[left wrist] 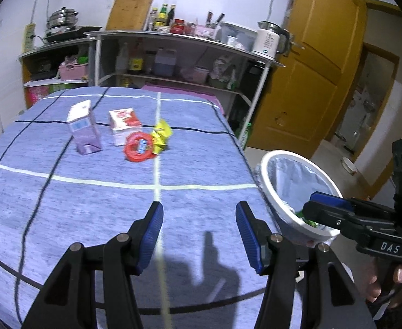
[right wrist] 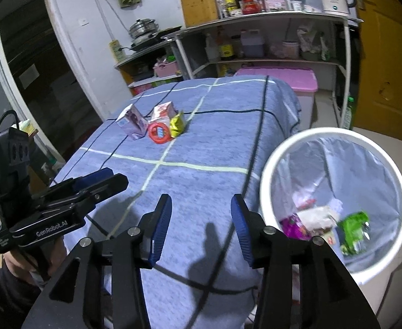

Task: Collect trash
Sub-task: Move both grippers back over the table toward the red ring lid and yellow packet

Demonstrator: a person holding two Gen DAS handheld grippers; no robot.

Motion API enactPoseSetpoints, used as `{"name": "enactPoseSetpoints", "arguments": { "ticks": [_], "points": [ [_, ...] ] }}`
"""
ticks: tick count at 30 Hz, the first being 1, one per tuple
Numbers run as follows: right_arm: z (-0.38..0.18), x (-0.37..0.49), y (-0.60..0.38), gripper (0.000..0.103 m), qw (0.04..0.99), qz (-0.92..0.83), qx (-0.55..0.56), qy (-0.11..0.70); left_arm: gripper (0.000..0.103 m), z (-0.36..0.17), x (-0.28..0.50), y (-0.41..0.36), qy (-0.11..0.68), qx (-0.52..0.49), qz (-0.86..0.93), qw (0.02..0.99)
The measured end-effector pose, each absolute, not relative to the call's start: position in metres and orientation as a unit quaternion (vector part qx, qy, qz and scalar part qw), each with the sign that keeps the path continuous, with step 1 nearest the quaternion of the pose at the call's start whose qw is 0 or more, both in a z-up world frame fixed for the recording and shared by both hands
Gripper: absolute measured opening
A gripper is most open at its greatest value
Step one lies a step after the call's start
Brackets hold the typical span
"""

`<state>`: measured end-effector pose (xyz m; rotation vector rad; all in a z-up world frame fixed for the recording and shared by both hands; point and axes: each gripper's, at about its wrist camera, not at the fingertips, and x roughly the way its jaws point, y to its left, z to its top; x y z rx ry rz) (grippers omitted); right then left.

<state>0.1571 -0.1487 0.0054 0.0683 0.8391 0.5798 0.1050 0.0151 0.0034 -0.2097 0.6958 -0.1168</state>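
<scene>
Both grippers, left gripper (left wrist: pixel 199 235) and right gripper (right wrist: pixel 201 230), stand apart, empty. Bin (right wrist: pixel 266 170) beside right gripper holds wrappers (right wrist: pixel 354 230). Ahead: upright purple carton (left wrist: pixel 83 128), pink carton (left wrist: pixel 123 126), flat red packet (left wrist: pixel 138 146).

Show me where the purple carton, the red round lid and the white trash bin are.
purple carton (left wrist: pixel 84 130): left wrist view, on its front face.
red round lid (left wrist: pixel 139 147): left wrist view, on its middle label.
white trash bin (right wrist: pixel 266 170): right wrist view, on its left rim.
</scene>
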Motion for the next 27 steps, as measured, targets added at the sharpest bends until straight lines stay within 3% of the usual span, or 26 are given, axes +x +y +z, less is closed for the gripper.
{"name": "enactPoseSetpoints", "arguments": {
  "ticks": [27],
  "points": [
    [-0.002,0.242,-0.093,0.047,0.857,0.301,0.020,0.418,0.060,-0.025,0.213,0.074,0.369,-0.130,-0.001,0.921]
  ]
}}
